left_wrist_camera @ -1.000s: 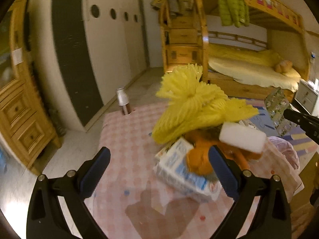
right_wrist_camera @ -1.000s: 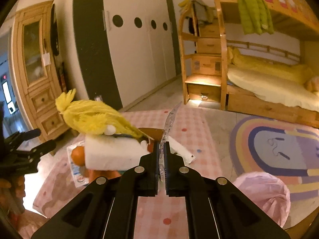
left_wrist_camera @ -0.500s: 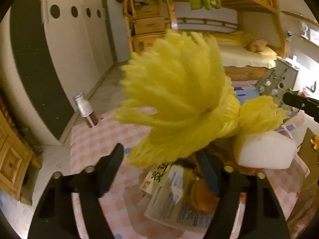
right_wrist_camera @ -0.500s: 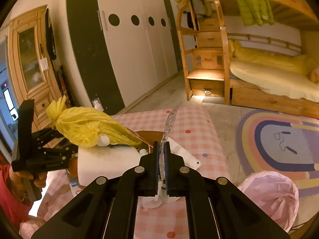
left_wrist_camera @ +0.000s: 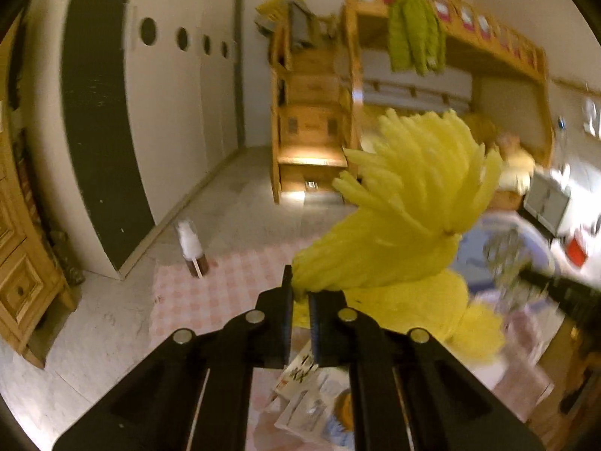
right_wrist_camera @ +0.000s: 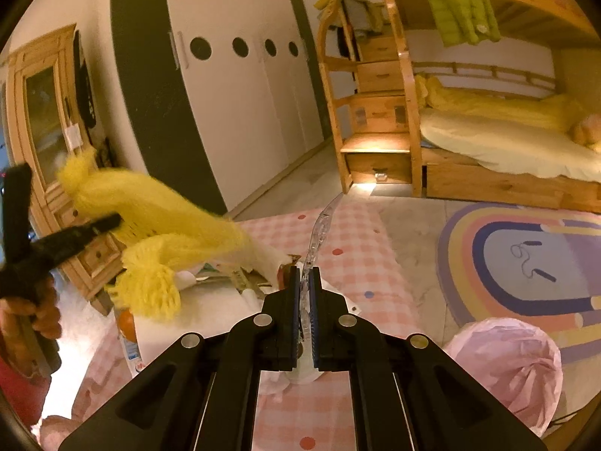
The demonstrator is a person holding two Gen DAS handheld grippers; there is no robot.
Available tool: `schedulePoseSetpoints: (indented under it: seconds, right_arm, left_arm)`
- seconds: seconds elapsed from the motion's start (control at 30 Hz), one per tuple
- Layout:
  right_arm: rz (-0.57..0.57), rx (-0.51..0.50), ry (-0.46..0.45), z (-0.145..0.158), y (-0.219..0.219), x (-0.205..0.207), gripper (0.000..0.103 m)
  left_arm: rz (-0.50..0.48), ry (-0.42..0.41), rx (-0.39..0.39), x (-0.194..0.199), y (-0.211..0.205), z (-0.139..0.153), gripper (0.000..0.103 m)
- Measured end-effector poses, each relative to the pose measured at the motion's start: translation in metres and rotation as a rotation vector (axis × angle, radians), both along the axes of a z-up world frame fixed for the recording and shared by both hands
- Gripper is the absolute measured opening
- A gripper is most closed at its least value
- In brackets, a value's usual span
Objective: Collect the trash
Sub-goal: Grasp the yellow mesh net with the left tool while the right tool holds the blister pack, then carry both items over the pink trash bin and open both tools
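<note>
My left gripper (left_wrist_camera: 300, 293) is shut on the end of a yellow foam fruit net (left_wrist_camera: 405, 218), which fans out above its tips. In the right wrist view the net (right_wrist_camera: 169, 225) hangs lifted over the trash pile, with the left gripper (right_wrist_camera: 112, 221) at its left side. A white foam block (right_wrist_camera: 203, 312) and an orange (right_wrist_camera: 126, 323) lie under it. My right gripper (right_wrist_camera: 305, 282) is shut on a thin clear plastic strip (right_wrist_camera: 323, 225) that sticks up and forward. Printed paper packets (left_wrist_camera: 311, 406) lie below the left gripper.
The pile sits on a pink checked cloth (right_wrist_camera: 357, 233). A small brown bottle with a white cap (left_wrist_camera: 193, 251) stands at the cloth's far corner. A pink bag (right_wrist_camera: 514, 360) is low on the right. A person's hand (right_wrist_camera: 41, 319) holds the left gripper.
The left gripper went from wide open to shut on the yellow net and raised it off the pile. The right gripper keeps its hold on the clear strip and has barely moved.
</note>
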State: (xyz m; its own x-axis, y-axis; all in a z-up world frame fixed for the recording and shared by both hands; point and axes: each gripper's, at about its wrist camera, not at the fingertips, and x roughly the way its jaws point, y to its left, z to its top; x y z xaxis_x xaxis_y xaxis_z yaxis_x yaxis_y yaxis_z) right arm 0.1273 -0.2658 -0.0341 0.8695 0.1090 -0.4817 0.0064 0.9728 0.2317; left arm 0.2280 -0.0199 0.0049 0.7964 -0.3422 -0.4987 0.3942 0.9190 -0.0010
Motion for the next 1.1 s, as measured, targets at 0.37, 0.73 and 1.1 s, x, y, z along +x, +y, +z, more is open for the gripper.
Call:
schedulePoseSetpoints:
  seconds: [0.37, 0.73, 1.1]
  right_arm:
    - [-0.085, 0.045, -0.081, 0.014, -0.039, -0.042, 0.005]
    - [-0.355, 0.002, -0.017, 0.010, -0.104, -0.089, 0.005]
    - [-0.503, 0.101, 0.208, -0.049, -0.169, -0.090, 0.005]
  left_arm:
    - [-0.027, -0.105, -0.118, -0.056, -0.047, 0.071, 0.005]
    - [-0.087, -0.065, -0.124, -0.098, -0.163, 0.039, 0.005]
    - [-0.218, 0.155, -0.017, -0.074, -0.273, -0.065, 0.005]
